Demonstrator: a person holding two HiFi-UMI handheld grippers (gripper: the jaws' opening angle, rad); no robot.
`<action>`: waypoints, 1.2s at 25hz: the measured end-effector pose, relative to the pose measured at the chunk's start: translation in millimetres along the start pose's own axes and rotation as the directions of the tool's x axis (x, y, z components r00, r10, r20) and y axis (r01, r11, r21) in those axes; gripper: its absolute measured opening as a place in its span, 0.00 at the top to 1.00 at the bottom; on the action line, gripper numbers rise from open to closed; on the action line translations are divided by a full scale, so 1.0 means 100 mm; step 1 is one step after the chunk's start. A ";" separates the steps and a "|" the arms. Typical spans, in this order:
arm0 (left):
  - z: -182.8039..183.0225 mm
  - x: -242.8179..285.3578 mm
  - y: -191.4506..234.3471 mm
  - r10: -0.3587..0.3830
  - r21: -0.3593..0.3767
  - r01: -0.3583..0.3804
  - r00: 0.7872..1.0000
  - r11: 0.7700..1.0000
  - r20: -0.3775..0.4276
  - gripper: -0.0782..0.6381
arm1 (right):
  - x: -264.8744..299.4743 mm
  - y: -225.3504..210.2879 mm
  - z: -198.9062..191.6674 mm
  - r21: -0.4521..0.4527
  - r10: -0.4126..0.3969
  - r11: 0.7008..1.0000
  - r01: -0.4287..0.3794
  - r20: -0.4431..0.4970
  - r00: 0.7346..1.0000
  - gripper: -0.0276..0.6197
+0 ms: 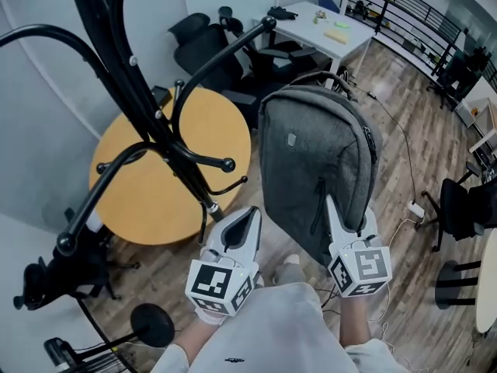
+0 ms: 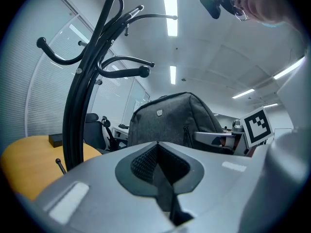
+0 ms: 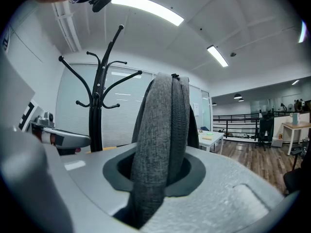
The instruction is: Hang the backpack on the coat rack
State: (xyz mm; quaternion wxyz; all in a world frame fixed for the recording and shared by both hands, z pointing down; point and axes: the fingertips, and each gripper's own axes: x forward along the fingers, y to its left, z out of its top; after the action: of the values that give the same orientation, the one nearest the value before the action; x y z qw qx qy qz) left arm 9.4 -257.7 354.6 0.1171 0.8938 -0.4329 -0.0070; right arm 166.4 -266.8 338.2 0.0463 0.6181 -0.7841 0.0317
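Observation:
A grey backpack (image 1: 318,162) hangs upright in the air at centre right, front panel toward me. My right gripper (image 1: 332,208) is shut on its lower right edge, and in the right gripper view the grey fabric and zipper (image 3: 163,130) run up between the jaws. The black coat rack (image 1: 140,107) stands to the left, with curved hooks reaching toward the bag. My left gripper (image 1: 250,214) sits between rack and backpack, shut and holding nothing. From the left gripper view the rack (image 2: 85,96) is at left and the backpack (image 2: 170,118) straight ahead.
A round yellow table (image 1: 155,208) stands behind the rack's pole. Black office chairs (image 1: 210,49) and a white desk (image 1: 326,29) lie beyond. Cables (image 1: 404,216) trail over the wood floor at right, near another dark chair (image 1: 466,208). A black stand (image 1: 46,278) sits bottom left.

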 end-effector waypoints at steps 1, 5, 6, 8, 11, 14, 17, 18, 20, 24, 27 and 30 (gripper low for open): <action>0.00 0.00 0.01 0.006 -0.001 -0.006 1.000 1.000 0.002 0.87 | 0.01 -0.01 0.01 -0.001 0.003 1.000 -0.003 0.004 1.000 0.80; 0.03 -0.03 0.01 0.024 0.016 -0.024 1.000 1.000 0.002 0.87 | 0.05 -0.02 0.09 -0.011 0.013 1.000 -0.013 0.023 1.000 0.80; 0.04 -0.03 0.02 0.032 0.027 -0.032 0.999 0.999 -0.003 0.87 | 0.07 -0.01 0.11 -0.016 0.016 1.000 -0.015 0.030 0.999 0.80; 0.05 -0.03 0.05 0.046 0.039 -0.045 0.999 0.998 -0.009 0.87 | 0.13 0.01 0.16 -0.029 0.021 0.999 -0.020 0.042 0.999 0.80; 0.09 -0.05 0.08 0.059 0.034 -0.058 0.998 0.998 -0.008 0.87 | 0.20 0.04 0.25 -0.049 0.027 0.999 -0.024 0.060 0.998 0.80; 0.11 -0.05 0.12 0.070 0.032 -0.070 0.998 0.997 -0.009 0.87 | 0.25 0.09 0.35 -0.066 0.035 0.997 -0.029 0.082 0.996 0.80; 0.14 -0.09 0.13 0.075 0.032 -0.075 0.997 0.997 -0.003 0.87 | 0.27 0.13 0.45 -0.079 0.048 0.996 -0.040 0.102 0.994 0.80; 0.15 -0.09 0.12 0.076 0.033 -0.076 0.997 0.997 0.000 0.87 | 0.28 0.14 0.48 -0.083 0.052 0.996 -0.043 0.108 0.993 0.80; 0.18 -0.10 0.12 0.074 0.036 -0.074 0.997 0.997 0.003 0.87 | 0.30 0.15 0.54 -0.092 0.060 0.994 -0.050 0.118 0.991 0.80; 0.15 -0.15 0.16 0.076 0.042 -0.076 0.997 0.996 -0.003 0.87 | 0.35 0.21 0.60 -0.109 0.074 0.992 -0.060 0.127 0.989 0.80; 0.14 -0.17 0.17 0.081 0.038 -0.081 0.997 0.996 -0.003 0.87 | 0.34 0.25 0.68 -0.128 0.084 0.990 -0.066 0.141 0.986 0.80; 0.16 -0.18 0.15 0.079 0.033 -0.079 0.997 0.996 0.003 0.87 | 0.33 0.28 0.77 -0.144 0.089 0.987 -0.066 0.159 0.983 0.80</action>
State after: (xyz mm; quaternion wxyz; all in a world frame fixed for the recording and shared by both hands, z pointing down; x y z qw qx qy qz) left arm -15.6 -256.2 340.4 0.1019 0.8778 -0.4681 0.0040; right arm 129.2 -300.2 265.9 0.0229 0.5827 -0.8092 -0.0722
